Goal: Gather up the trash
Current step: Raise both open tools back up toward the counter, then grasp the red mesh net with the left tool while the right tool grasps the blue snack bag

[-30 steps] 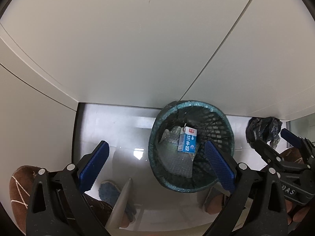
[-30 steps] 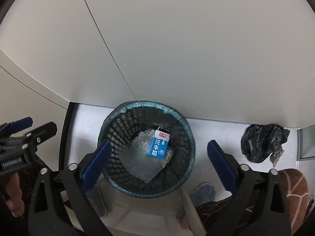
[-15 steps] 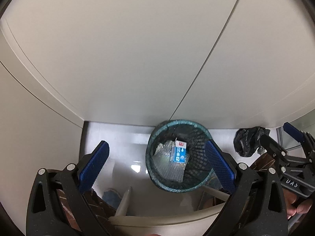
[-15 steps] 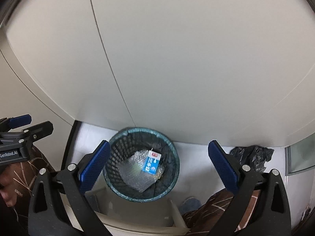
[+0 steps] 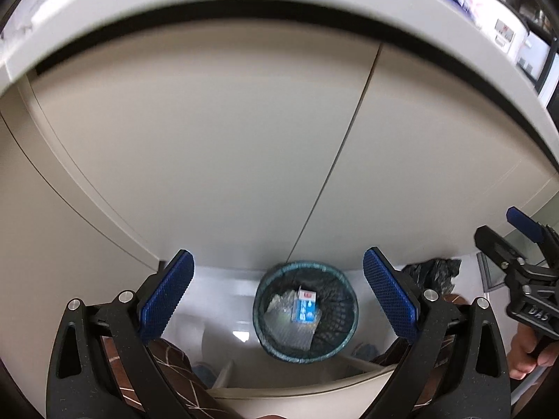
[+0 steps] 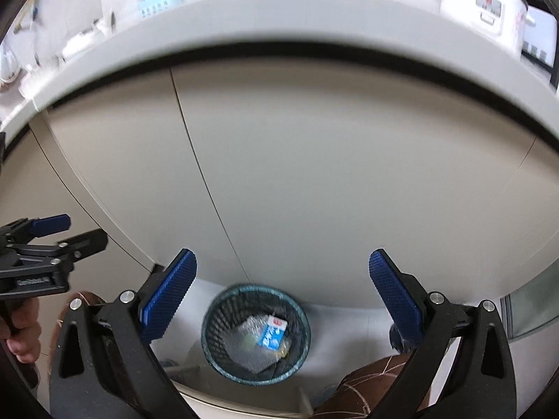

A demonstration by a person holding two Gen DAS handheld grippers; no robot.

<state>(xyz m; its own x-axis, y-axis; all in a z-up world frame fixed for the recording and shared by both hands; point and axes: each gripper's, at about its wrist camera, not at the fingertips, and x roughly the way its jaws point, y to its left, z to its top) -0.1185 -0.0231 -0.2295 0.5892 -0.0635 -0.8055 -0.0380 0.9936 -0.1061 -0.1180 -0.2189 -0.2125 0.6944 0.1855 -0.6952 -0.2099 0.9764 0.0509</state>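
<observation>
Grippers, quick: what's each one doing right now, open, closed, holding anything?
Left gripper: open, blue-padded fingers spread wide, holding nothing.
Right gripper: open, blue-padded fingers spread wide, holding nothing.

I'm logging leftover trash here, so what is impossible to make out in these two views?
- Black plastic bag: right wrist view, hidden behind the right hand-held gripper finger.
- Items on the white countertop: motion-blurred, cut off by the top edge.
- Blue-and-white milk carton in the teal mesh wastebasket: print too small, blurred.
</observation>
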